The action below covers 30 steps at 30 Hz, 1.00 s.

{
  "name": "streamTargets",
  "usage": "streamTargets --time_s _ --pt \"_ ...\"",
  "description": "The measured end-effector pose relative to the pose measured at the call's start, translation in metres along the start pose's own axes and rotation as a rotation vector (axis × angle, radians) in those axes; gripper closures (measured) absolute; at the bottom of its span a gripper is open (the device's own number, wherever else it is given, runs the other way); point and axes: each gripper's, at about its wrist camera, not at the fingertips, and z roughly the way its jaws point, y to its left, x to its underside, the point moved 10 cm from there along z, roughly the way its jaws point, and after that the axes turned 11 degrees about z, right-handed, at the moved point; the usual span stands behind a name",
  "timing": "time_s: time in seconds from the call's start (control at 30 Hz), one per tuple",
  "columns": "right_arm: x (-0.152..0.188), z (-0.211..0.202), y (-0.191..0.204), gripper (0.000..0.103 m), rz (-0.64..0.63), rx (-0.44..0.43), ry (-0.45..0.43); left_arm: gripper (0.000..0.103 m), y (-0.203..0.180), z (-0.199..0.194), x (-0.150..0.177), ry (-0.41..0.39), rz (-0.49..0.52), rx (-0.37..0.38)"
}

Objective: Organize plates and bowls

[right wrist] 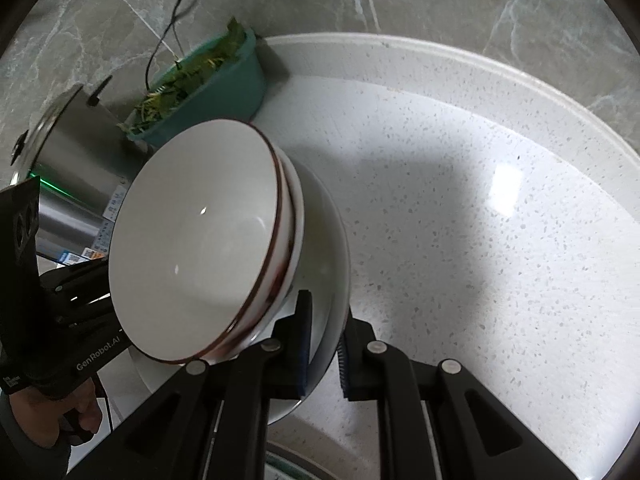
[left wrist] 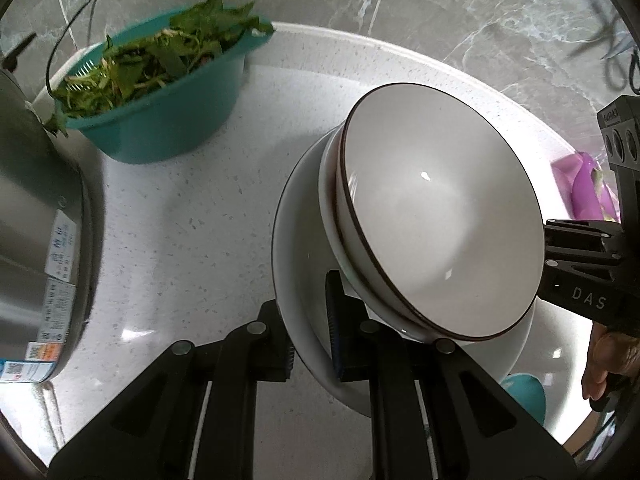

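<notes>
Item: white plate point(left wrist: 298, 240), glazed ceramic, carrying two nested brown-rimmed bowls point(left wrist: 440, 216), held above the speckled stone countertop point(left wrist: 192, 220).
Grip: left gripper point(left wrist: 312, 340) clamps the plate's left rim, right gripper point(right wrist: 324, 344) the opposite rim; stack lies between them, tilted.
Nearby: teal colander point(left wrist: 168, 124) of greens, steel pot point(left wrist: 36, 216).

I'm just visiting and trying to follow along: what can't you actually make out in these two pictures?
- How many bowls are stacked: both views show rims only, the top bowl hides the rest.
- Whether the plate touches the counter: both views, the grippers and plate hide its underside.
- Pot label text: left view, too small and blurred.
- Purple thing: left view, the right gripper covers part of it.
</notes>
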Motion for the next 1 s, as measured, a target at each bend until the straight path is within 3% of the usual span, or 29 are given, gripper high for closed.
streamTargets --time_s 0.47,1.0 --pt "0.031 -0.055 0.011 0.090 0.011 0.022 -0.043 0.091 -0.031 -0.059 0.020 -0.025 0.068 0.025" --pt "0.103 -0.095 0.003 0.090 0.070 0.069 -0.007 0.090 -0.095 -0.099 0.088 0.028 0.158 0.102"
